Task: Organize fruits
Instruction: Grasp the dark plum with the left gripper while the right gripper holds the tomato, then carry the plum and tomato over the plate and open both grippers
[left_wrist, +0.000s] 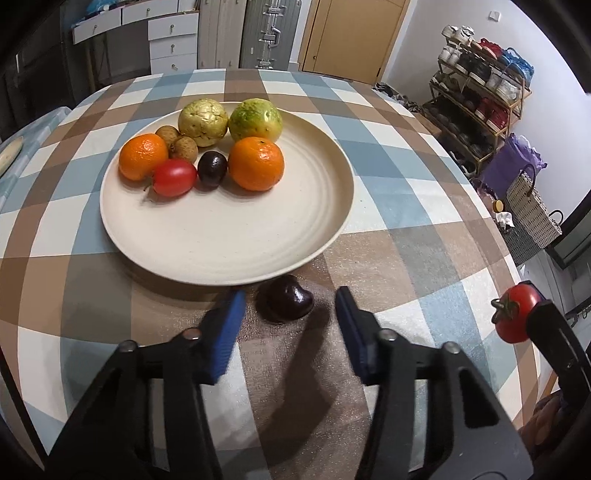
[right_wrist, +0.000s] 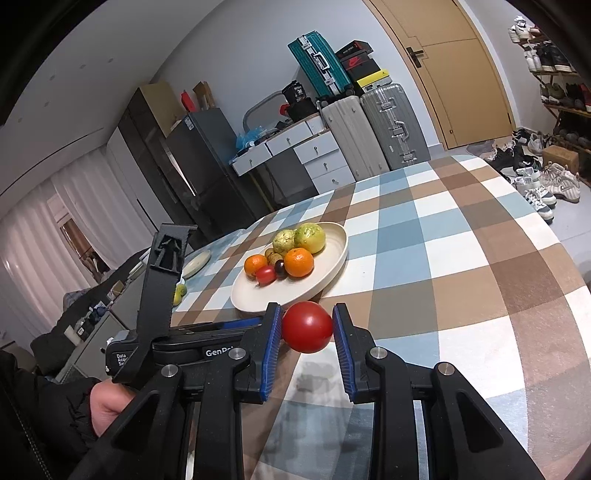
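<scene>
Left gripper (left_wrist: 290, 301): unclenched, astride dark plum (left_wrist: 286, 302), pads clear.
Right gripper (right_wrist: 306, 328): clamped on red tomato (right_wrist: 307, 327).
Plate (left_wrist: 229, 251): 12 o'clock of plum.

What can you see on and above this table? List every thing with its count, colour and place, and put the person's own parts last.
plate: one, cream, on the tablecloth
tablecloth: one, blue, brown and white checks, covering the table
oranges: two, orange, on the plate
round green-yellow fruits: two, at the plate's far side
small brown fruits: two, between the left orange and the yellow fruit
plate tomato: one, red, on the plate
dark plate fruit: one, near-black, between tomato and right orange
loose dark fruit: one, near-black, on the cloth before the plate
held tomato: one, red, above the table
left gripper: black and blue, jaws open around the loose dark fruit
right gripper: jaws shut on the held tomato
</scene>
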